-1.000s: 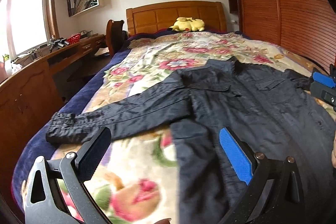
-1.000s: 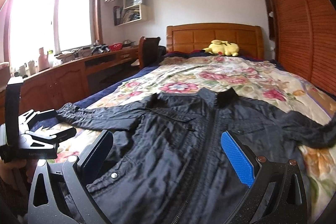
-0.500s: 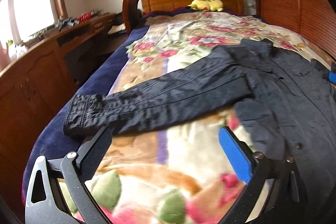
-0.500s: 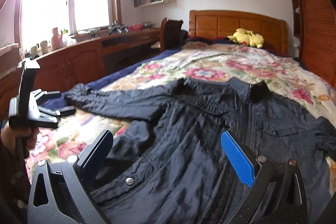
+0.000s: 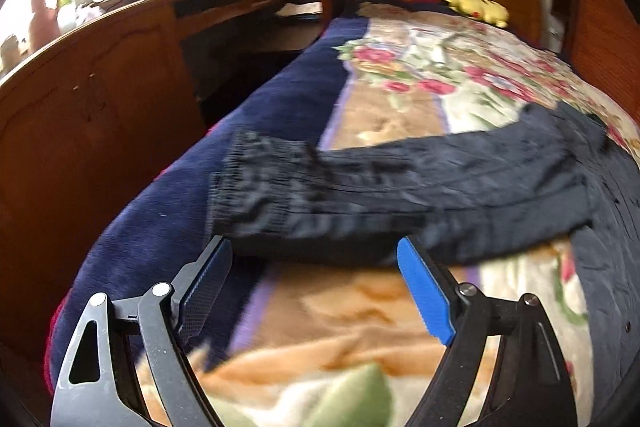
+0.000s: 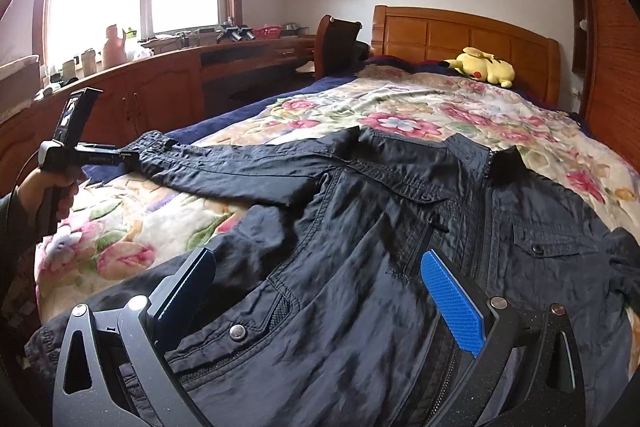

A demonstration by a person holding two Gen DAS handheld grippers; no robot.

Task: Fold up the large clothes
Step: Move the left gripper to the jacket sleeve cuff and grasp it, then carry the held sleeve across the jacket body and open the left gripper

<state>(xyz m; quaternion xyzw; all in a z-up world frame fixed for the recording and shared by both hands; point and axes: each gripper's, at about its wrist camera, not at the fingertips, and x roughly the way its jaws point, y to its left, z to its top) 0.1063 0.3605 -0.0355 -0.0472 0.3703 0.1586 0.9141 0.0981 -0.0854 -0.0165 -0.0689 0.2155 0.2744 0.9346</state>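
My jacket (image 6: 360, 227) lies spread flat, front up, on the floral blanket (image 6: 420, 115), its sleeve (image 5: 360, 195) stretched just ahead of my left gripper (image 5: 316, 267), whose jaws have just been narrowing yet stand apart with nothing between them. My right gripper (image 6: 316, 275) hovers wide apart over the hem.

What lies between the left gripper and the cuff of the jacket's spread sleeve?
Almost nothing: in the left wrist view the left gripper has its jaws open just short of the sleeve cuff, with only a sliver of floral blanket between.
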